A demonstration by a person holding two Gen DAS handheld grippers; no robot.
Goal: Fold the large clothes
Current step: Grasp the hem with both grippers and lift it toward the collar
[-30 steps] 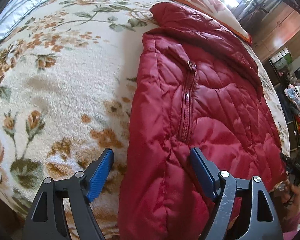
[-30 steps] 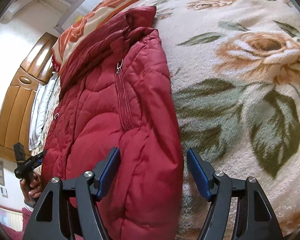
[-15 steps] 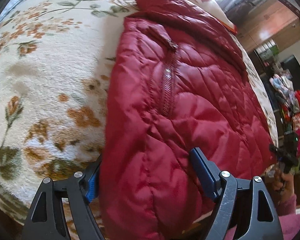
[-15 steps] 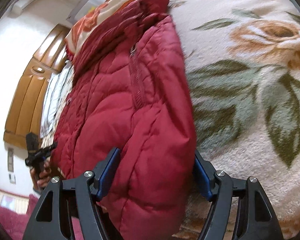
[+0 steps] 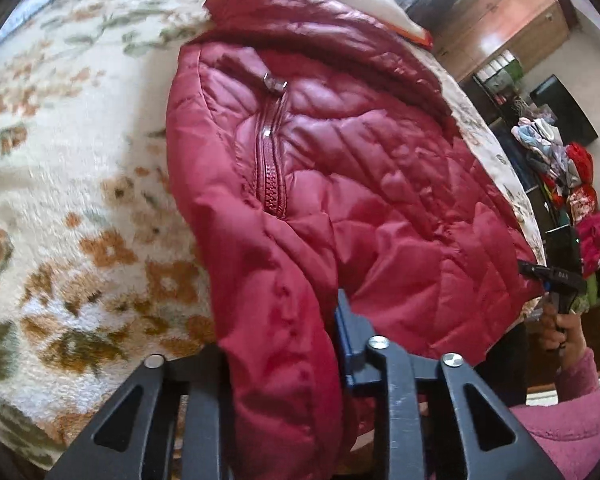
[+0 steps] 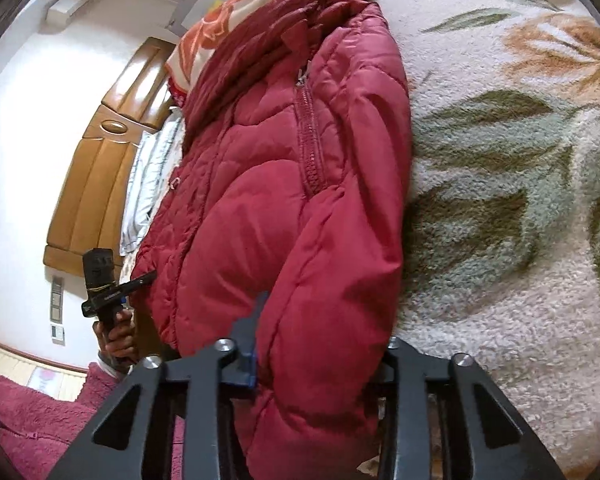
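Left wrist view. The left claw (image 5: 278, 344) has just been closing: a second ago its jaws stood wide apart astride the near left edge of the red quilted jacket (image 5: 372, 184); now they are drawn narrow, with a thick roll of the hem pinched between them. The blue pad (image 5: 346, 336) of one finger presses into the fabric; the other finger is hidden behind the roll. The jacket lies spread on the floral bed cover (image 5: 72, 184), collar toward the far end, pocket zip (image 5: 272, 168) facing up. At the far right a hand (image 5: 560, 332) in a pink sleeve holds the other claw at the jacket's opposite corner.

Right wrist view. The right claw (image 6: 320, 356) has likewise just been closing, from a wide stance to a narrow one, and it now clamps the jacket's near right edge, which bulges out between the fingers. One blue pad (image 6: 250, 344) touches the cloth; the opposite one is covered by it. The rest of the jacket rests on the bed cover (image 6: 500, 208).

Interpretation. With both near corners newly gripped, the garment appears ready to be lifted and carried toward the collar for a fold; no fold is yet made.
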